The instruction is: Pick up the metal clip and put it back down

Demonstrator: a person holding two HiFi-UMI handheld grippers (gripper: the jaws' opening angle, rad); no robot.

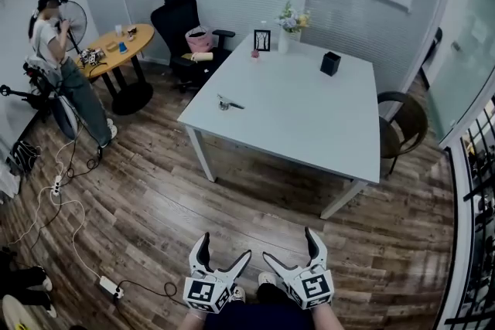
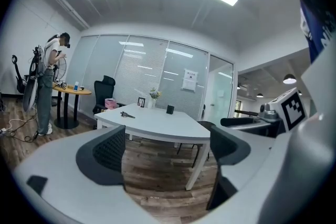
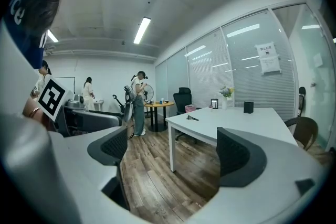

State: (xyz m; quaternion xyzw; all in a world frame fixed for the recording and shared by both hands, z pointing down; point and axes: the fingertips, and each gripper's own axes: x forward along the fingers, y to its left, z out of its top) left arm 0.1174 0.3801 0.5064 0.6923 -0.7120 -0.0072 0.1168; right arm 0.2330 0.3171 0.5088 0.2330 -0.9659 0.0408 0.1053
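The metal clip [image 1: 229, 103] lies on the white table [image 1: 309, 127] near its left edge; it also shows small in the left gripper view [image 2: 126, 115] and in the right gripper view [image 3: 192, 118]. Both grippers are held low at the bottom of the head view, well short of the table and above the wooden floor. My left gripper [image 1: 225, 252] stands open with nothing between its fingers. My right gripper [image 1: 288, 245] is open too and holds nothing. The clip is far from both.
On the table's far side stand a small picture frame [image 1: 262, 40], a vase of flowers [image 1: 288, 31] and a black cup [image 1: 330, 63]. A black office chair [image 1: 183, 27], a round wooden table [image 1: 117, 50] and a person [image 1: 66, 66] are at left. A brown chair [image 1: 406, 124] sits right. Cables [image 1: 69, 220] lie on the floor.
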